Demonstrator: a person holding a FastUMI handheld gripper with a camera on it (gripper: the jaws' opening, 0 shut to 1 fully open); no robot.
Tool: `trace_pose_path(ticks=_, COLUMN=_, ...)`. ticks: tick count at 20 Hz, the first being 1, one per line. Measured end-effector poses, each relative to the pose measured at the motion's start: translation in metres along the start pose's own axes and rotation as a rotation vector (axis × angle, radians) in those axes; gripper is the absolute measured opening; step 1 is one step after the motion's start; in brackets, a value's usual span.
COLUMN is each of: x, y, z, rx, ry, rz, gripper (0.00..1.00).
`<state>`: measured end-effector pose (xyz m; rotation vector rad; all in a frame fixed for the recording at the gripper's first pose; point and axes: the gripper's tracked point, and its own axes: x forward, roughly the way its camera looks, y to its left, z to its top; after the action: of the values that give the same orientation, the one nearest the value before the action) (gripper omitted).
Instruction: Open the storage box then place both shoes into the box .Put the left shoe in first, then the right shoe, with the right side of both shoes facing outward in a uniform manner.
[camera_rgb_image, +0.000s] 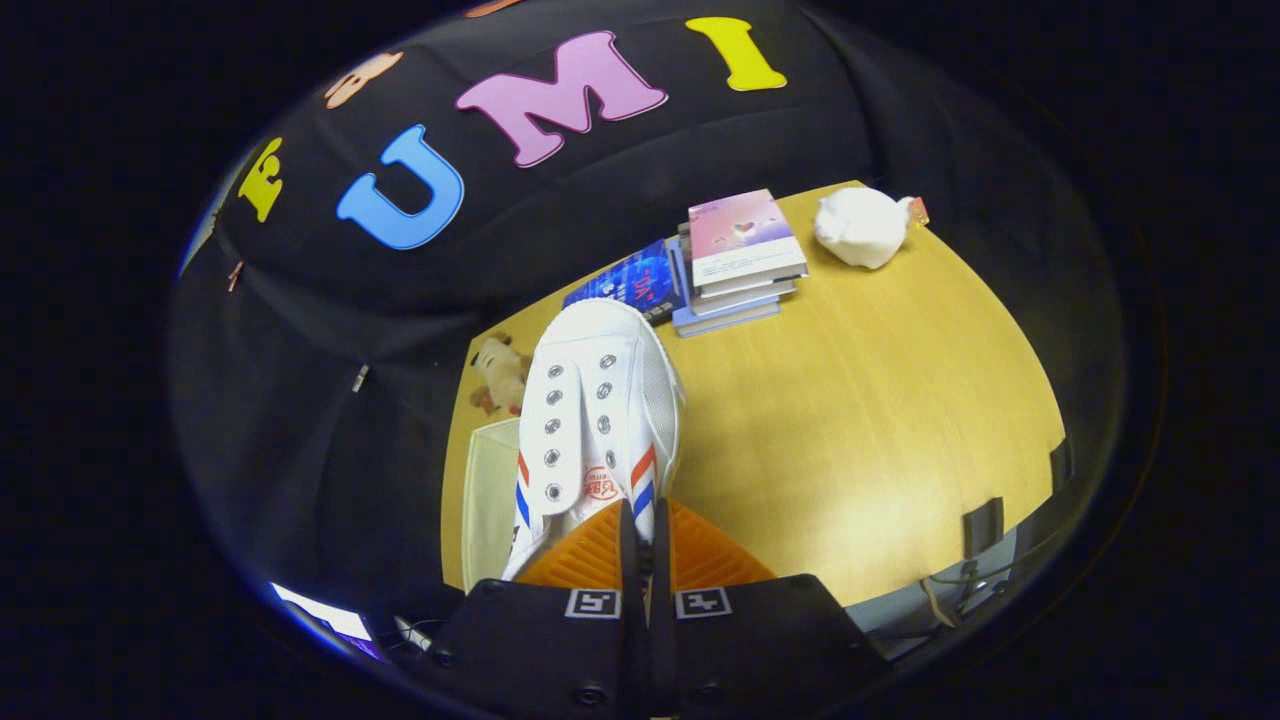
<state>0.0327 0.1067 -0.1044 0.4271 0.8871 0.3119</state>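
tongs (637, 520) pinch the white shoe (598, 400) above the table (860, 420).

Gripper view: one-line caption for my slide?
Fingers pinched shut on a white shoe lifted above the wooden table, books beyond.

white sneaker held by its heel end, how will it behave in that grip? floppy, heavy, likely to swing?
The hand-held gripper looks shut on the white sneaker's rear edge. Likely light for its size: thin canvas upper. The laceless eyelet flaps may flex, so the upper is probably soft. Most of the shoe extends beyond the fingers, so the toe may sag or swing.
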Motion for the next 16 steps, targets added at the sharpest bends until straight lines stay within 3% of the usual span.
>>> trace_pose_path(ticks=8, x=0.047, y=0.075, z=-0.055, rx=-0.091, ry=0.121, rz=0.052, gripper=0.05)
trace_pose_path(ticks=16, x=0.102, y=0.057, z=-0.089, rx=-0.195, ry=0.184, rz=-0.160, gripper=0.05)
